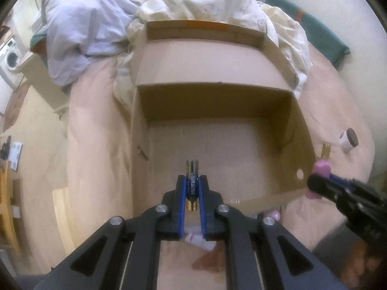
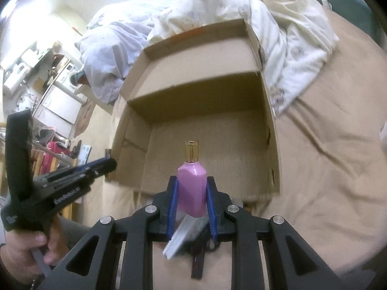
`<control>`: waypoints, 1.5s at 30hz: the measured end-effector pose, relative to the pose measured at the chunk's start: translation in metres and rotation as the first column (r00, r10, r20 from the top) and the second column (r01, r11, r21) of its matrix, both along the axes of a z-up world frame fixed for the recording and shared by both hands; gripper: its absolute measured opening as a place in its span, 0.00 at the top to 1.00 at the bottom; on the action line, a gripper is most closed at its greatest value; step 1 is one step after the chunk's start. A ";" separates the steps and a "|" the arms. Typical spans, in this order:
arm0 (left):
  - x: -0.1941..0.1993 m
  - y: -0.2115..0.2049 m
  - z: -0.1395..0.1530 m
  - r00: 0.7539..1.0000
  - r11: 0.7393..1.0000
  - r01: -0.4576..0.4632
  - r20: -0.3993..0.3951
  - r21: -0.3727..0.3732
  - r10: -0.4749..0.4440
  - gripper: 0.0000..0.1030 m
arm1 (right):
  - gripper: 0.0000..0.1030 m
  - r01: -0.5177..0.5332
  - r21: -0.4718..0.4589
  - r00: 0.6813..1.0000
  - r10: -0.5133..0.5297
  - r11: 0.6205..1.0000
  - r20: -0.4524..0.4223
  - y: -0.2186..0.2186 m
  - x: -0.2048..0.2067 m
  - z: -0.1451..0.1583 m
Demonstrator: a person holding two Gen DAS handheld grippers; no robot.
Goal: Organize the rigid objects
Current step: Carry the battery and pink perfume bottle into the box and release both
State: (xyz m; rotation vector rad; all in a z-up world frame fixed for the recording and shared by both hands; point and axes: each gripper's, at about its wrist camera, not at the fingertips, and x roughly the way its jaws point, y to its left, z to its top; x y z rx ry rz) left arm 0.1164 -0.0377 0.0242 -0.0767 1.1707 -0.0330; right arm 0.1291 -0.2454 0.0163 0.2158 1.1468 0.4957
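My left gripper (image 1: pixel 192 180) is shut on a blue and gold battery (image 1: pixel 192 183) that stands upright between the blue pads, over the near part of the open cardboard box (image 1: pixel 217 145). My right gripper (image 2: pixel 191 181) is shut on a pink bottle (image 2: pixel 191 188) with a gold ribbed cap, held upright just before the box's (image 2: pixel 208 133) near edge. In the left wrist view the right gripper (image 1: pixel 316 182) comes in from the right with the pink bottle (image 1: pixel 320 169) beside the box's right wall. In the right wrist view the left gripper (image 2: pixel 110 164) shows at the left, with a hand on its handle.
The box lies on a bed with a beige sheet (image 2: pixel 326 157); its floor looks bare. Rumpled white and pale blue bedding (image 1: pixel 169 7) is heaped behind it. A small white jar with a brown lid (image 1: pixel 348 140) lies right of the box. A white flat object and dark items (image 2: pixel 183 236) lie beneath my right gripper.
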 end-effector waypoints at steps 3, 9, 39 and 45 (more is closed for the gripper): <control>0.016 -0.001 -0.010 1.000 1.000 0.000 -0.017 -0.004 0.000 0.91 | 0.77 0.006 -0.007 1.000 -0.006 1.000 0.015 0.004 0.017 -0.001; 0.035 -0.002 -0.042 0.996 0.999 0.008 -0.090 -0.046 -0.012 0.91 | 0.77 0.028 -0.023 1.000 -0.028 0.999 -0.003 0.011 0.047 -0.027; 0.040 -0.015 -0.082 0.993 0.990 0.050 -0.109 0.132 -0.036 0.91 | 0.77 -0.043 -0.165 0.994 0.025 0.985 -0.110 0.039 0.056 -0.089; 0.036 -0.020 -0.078 0.994 0.986 0.061 -0.104 0.155 -0.045 0.61 | 0.74 -0.007 -0.111 0.998 0.000 0.994 -0.066 0.033 0.062 -0.076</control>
